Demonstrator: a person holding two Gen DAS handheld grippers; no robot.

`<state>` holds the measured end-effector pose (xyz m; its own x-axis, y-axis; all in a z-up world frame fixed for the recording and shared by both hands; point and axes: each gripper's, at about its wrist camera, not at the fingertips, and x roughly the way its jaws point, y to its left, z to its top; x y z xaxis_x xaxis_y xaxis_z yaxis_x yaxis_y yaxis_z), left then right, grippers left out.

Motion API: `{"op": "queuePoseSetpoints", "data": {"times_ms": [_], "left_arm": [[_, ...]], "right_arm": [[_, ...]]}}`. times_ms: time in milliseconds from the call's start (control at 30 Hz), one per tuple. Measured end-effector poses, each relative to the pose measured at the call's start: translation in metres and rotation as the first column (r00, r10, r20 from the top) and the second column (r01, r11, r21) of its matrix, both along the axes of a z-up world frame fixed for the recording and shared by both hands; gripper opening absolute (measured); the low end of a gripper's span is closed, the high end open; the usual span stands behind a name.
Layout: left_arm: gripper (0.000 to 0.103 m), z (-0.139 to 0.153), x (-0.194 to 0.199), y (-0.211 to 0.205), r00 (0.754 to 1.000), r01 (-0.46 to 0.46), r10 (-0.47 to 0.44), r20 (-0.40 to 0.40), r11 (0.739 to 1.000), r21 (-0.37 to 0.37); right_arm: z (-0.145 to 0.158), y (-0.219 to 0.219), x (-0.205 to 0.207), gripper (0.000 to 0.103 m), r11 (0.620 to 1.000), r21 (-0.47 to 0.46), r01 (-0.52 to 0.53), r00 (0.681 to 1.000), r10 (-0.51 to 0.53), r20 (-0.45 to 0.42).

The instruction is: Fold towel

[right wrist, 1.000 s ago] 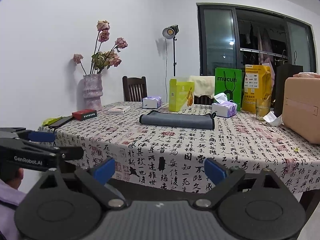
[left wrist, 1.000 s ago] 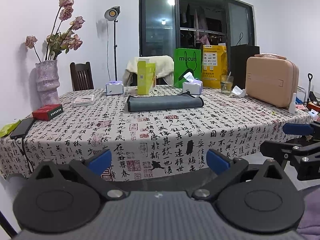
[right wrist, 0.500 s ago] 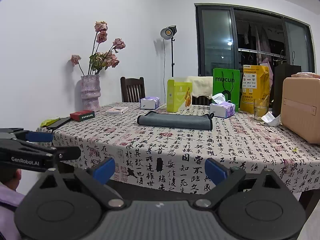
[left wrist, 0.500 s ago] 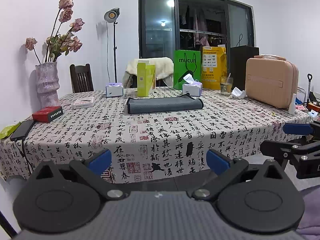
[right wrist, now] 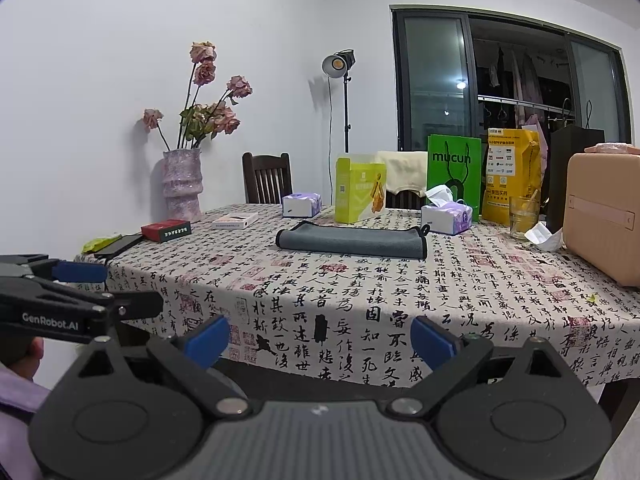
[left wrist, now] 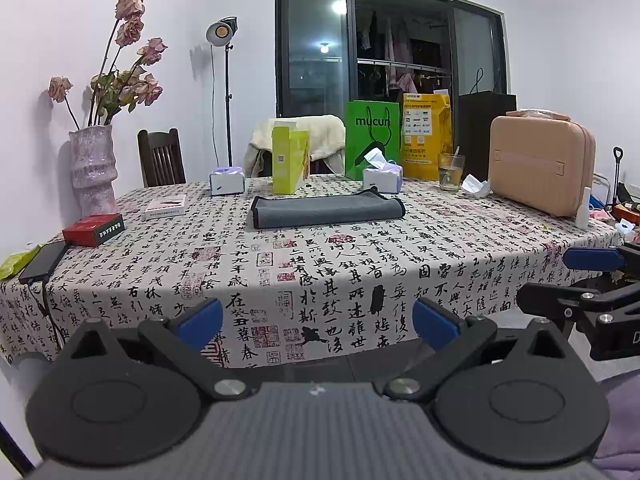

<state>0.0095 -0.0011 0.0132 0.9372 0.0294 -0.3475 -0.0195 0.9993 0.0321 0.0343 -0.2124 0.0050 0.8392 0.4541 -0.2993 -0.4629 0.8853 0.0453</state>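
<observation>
A grey towel (left wrist: 326, 210) lies folded into a long flat strip on the far middle of the table; it also shows in the right wrist view (right wrist: 352, 239). My left gripper (left wrist: 318, 320) is open and empty, held low in front of the table's near edge, far from the towel. My right gripper (right wrist: 320, 338) is open and empty too, at the same near edge. Each gripper shows in the other's view: the right one at the right edge (left wrist: 580, 280), the left one at the left edge (right wrist: 68, 292).
The table has a calligraphy-print cloth (left wrist: 320, 264). Behind the towel stand a yellow-green box (left wrist: 290, 160), two tissue boxes (left wrist: 382, 178), a green bag (left wrist: 372, 140) and a glass (left wrist: 451, 172). A pink case (left wrist: 540, 168) is right; a vase (left wrist: 92, 172), red box (left wrist: 94, 230) and phone (left wrist: 42, 262) are left.
Both grippers have drifted slightly, so the table sits a little differently in view. The towel has not moved and both grippers stay open.
</observation>
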Motion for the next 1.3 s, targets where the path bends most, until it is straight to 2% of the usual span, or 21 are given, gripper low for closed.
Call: {"op": "queuePoseSetpoints", "data": {"times_ms": [1300], "left_arm": [[0.103, -0.0011, 0.0016, -0.0015, 1.0, 0.003, -0.003, -0.003, 1.0, -0.003]], "right_arm": [[-0.003, 0.0013, 0.0023, 0.098, 1.0, 0.003, -0.005, 1.0, 0.005, -0.009]]}}
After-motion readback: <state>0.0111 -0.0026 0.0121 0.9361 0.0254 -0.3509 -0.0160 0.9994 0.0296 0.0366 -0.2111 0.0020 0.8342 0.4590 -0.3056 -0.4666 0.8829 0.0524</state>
